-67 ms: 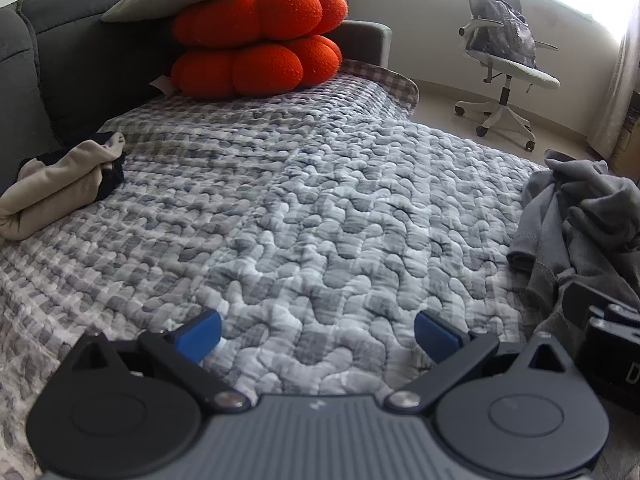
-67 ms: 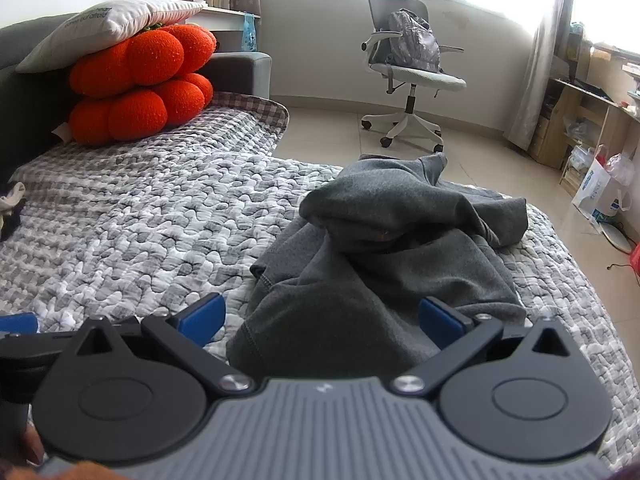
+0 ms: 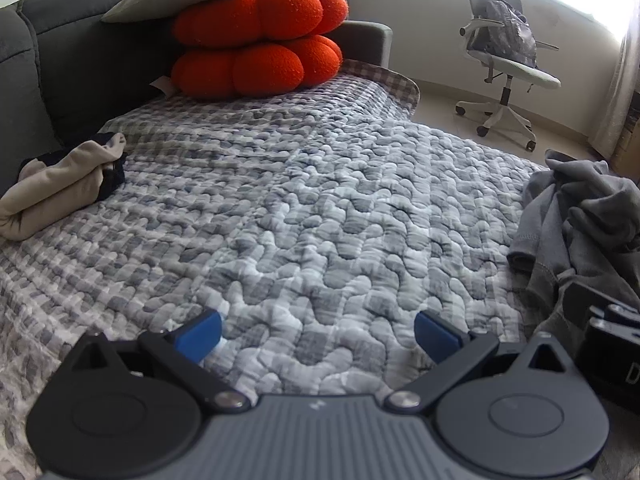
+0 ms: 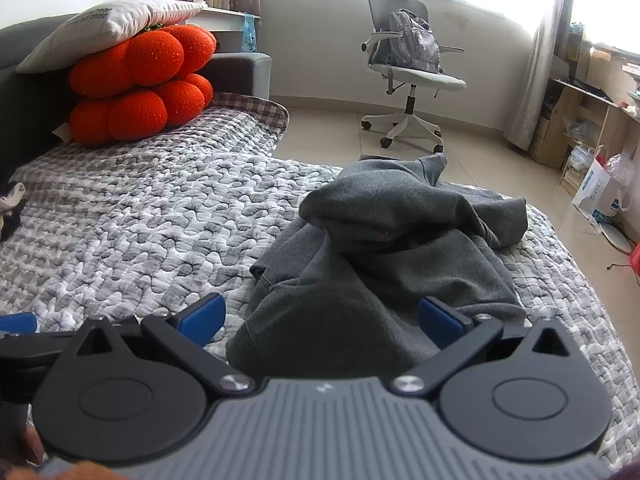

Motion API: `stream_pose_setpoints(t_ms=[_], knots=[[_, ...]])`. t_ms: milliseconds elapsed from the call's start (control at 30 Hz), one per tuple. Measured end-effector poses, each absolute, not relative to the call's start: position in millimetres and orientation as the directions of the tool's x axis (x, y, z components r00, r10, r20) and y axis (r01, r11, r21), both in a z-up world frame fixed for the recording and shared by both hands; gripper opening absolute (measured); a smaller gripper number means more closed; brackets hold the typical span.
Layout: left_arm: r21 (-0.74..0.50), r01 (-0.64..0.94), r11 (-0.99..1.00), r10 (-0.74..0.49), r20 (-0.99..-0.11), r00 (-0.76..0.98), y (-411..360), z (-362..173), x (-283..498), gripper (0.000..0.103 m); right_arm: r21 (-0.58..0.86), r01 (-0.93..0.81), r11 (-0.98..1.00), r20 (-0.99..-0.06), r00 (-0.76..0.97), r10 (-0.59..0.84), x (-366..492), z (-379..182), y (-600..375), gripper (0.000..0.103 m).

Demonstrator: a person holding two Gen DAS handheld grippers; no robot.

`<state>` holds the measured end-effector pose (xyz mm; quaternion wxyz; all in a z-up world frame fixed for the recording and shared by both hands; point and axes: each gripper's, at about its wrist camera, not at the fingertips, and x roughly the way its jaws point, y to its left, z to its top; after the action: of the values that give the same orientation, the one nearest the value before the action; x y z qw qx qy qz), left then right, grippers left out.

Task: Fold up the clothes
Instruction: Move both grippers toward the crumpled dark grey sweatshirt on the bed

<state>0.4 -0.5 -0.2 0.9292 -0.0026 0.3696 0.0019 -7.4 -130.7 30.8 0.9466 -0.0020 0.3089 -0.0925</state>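
While both tongs gape empty, the right tongs (image 4: pixel 320 320) hang over the crumpled grey sweatshirt (image 4: pixel 396 248) on the quilted bed (image 4: pixel 140 220), at three o'clock from the left tongs (image 3: pixel 318 332).

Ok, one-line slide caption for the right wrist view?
Open right tool poised over a crumpled grey sweatshirt on the quilted bed cover, nothing gripped yet.

On the grey-white quilted cover (image 3: pixel 320 208) two orange pumpkin-shaped cushions (image 3: pixel 256 44) are stacked against the dark grey sofa back (image 3: pixel 52 60), a white pillow (image 4: pixel 108 28) lies on top of them, and a white office chair (image 4: pixel 408 76) carrying a grey backpack (image 4: pixel 412 40) stands on the tiled floor (image 4: pixel 336 136).
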Motion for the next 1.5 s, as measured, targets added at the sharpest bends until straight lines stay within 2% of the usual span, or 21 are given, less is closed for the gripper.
stream_pose_setpoints(t_ms=[433, 933, 1500], knots=[[0.006, -0.014, 1.0, 0.014, -0.684, 0.729, -2, 6, -1, 0.103, -0.063, 0.171, 0.983, -0.582, 0.794, -0.175, -11, 35, -131, 0.103], [0.019, 0.011, 1.0, 0.005, -0.66, 0.751, -21, 28, -21, 0.103, -0.027, 0.242, 0.97, -0.553, 0.804, -0.216, -34, 48, -160, 0.103], [0.119, 0.073, 0.99, 0.011, -0.59, 0.807, -62, 75, -42, 0.103, 0.027, 0.336, 0.941, -0.527, 0.805, -0.273, -57, 58, -205, 0.103]])
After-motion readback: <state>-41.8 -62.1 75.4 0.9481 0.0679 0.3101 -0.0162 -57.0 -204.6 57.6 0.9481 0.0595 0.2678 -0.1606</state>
